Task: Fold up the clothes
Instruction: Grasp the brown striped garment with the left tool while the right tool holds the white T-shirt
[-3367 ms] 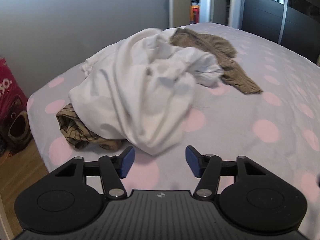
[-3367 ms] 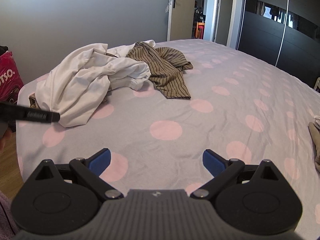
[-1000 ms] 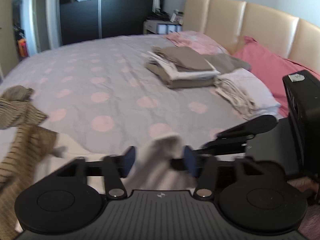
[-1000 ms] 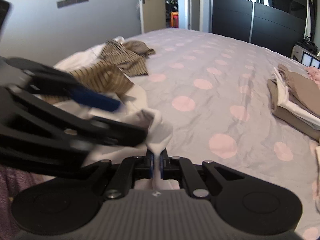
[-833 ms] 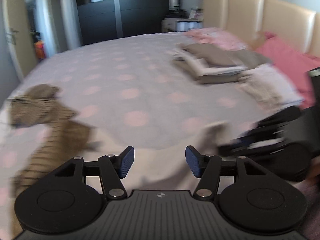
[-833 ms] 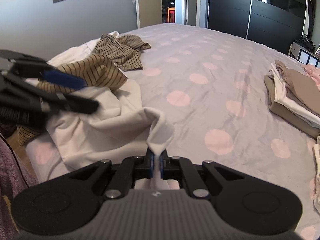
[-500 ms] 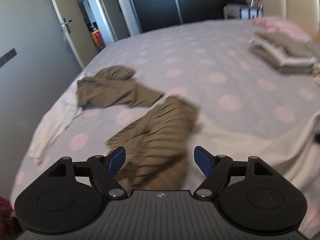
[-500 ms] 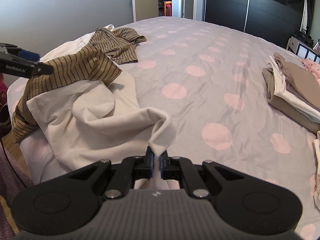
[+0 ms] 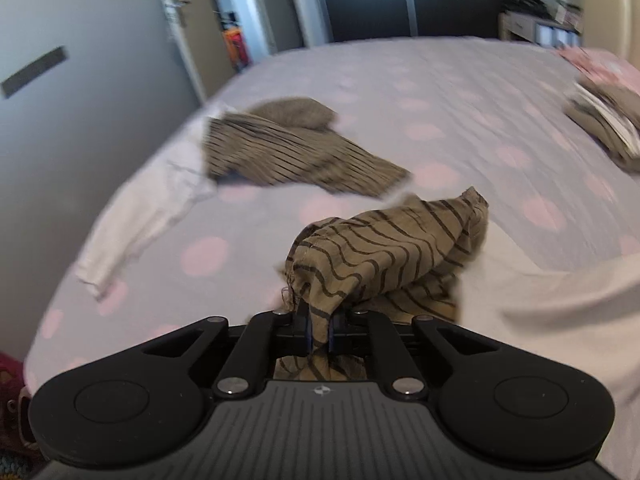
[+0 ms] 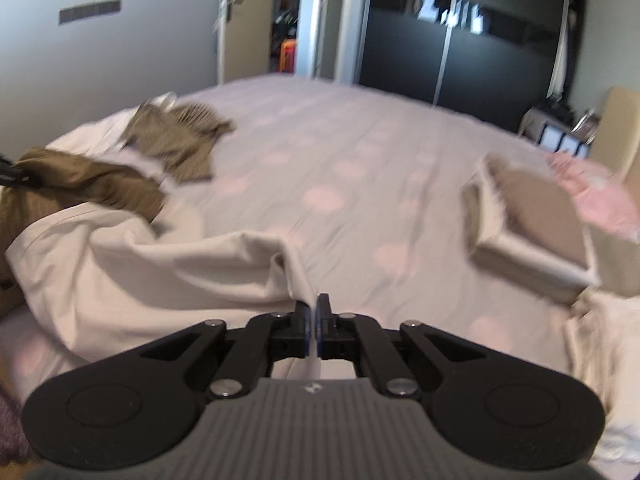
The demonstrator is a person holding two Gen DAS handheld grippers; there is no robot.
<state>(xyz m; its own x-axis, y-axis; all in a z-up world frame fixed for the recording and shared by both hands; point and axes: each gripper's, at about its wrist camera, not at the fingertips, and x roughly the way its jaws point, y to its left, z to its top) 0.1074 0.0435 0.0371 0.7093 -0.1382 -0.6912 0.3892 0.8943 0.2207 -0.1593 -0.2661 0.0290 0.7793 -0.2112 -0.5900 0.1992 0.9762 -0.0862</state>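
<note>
My left gripper [image 9: 319, 330] is shut on a brown striped garment [image 9: 384, 256] and holds it bunched above a white garment [image 9: 560, 300]. My right gripper [image 10: 313, 322] is shut on an edge of that white garment [image 10: 160, 272], which spreads to the left over the bed. The brown striped garment [image 10: 76, 184] lies on the white one's far left in the right wrist view. The left gripper's tip [image 10: 12, 176] shows at the left edge there.
A second brown striped garment [image 9: 288, 152] and a white piece [image 9: 144, 208] lie near the bed's far left corner. A stack of folded clothes [image 10: 532, 216] sits on the right, by a pink pillow [image 10: 600, 184]. The grey, pink-dotted bedspread [image 9: 460, 92] stretches beyond.
My left gripper was open half a second ago; now it is shut on the brown striped garment. My right gripper keeps its hold on the white garment and has swung to the right.
</note>
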